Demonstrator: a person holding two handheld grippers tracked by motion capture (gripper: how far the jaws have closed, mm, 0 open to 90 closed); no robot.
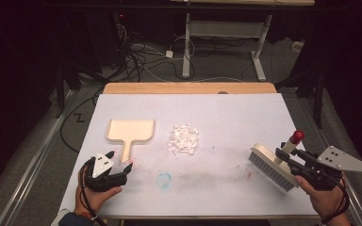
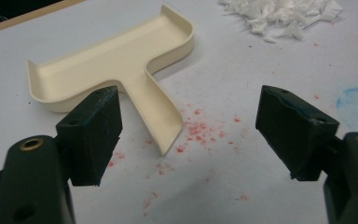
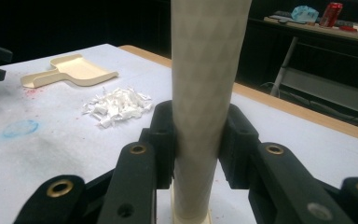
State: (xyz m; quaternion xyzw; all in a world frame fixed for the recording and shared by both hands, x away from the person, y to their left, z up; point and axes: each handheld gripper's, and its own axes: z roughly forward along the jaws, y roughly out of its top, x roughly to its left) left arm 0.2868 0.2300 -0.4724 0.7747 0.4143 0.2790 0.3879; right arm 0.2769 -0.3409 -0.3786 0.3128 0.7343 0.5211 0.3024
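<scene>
The right gripper (image 1: 290, 159) pinches the brush (image 1: 272, 166) by its handle. The left gripper (image 1: 126, 168) is spread wide, with the dustpan (image 1: 129, 131) just ahead of it.

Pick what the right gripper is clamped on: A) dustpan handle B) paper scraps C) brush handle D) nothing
C: in the right gripper view the right gripper has its pads pressed on both sides of the brush handle; the dustpan and paper scraps lie apart on the table.
</scene>
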